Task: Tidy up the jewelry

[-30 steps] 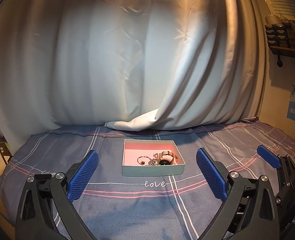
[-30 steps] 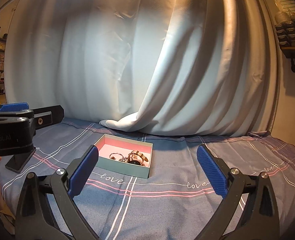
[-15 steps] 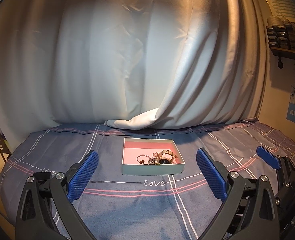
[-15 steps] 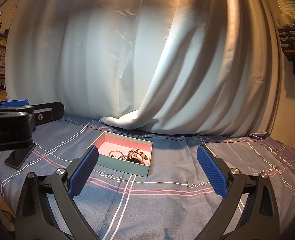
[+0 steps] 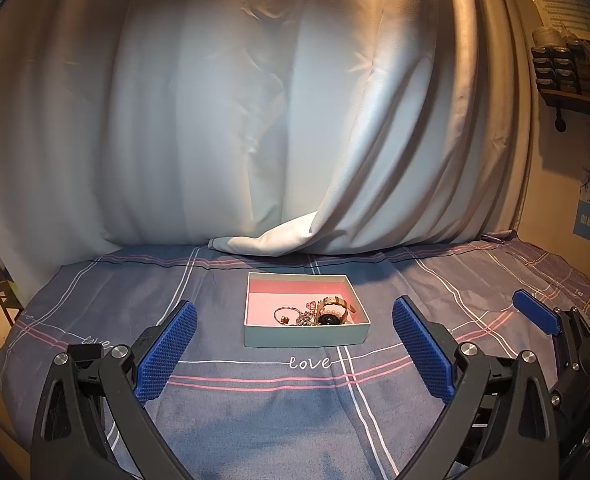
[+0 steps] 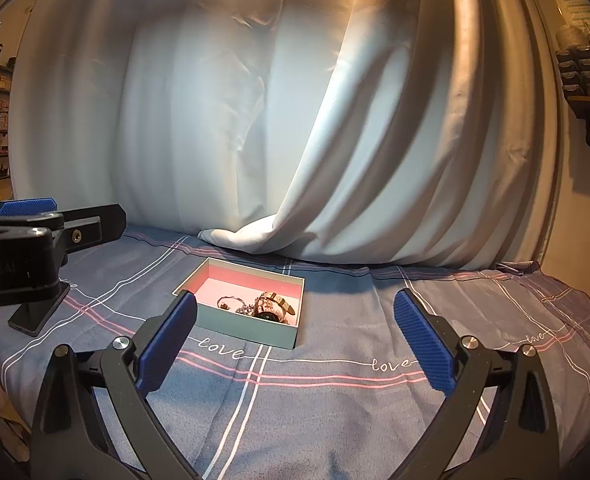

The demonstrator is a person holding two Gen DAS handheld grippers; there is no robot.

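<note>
Since the earlier frames both views have crept a little closer to the jewelry box, which otherwise sits unmoved. The left hand-held gripper has its blue pads spread wide apart, holding nothing and touching nothing; the right hand-held gripper is equally wide and empty. The box, pink inside, holds a watch, a ring and a tangle of small pieces. It rests on a blue checked bedsheet, in front of a white curtain; right of the box, a wall shelf.
</note>
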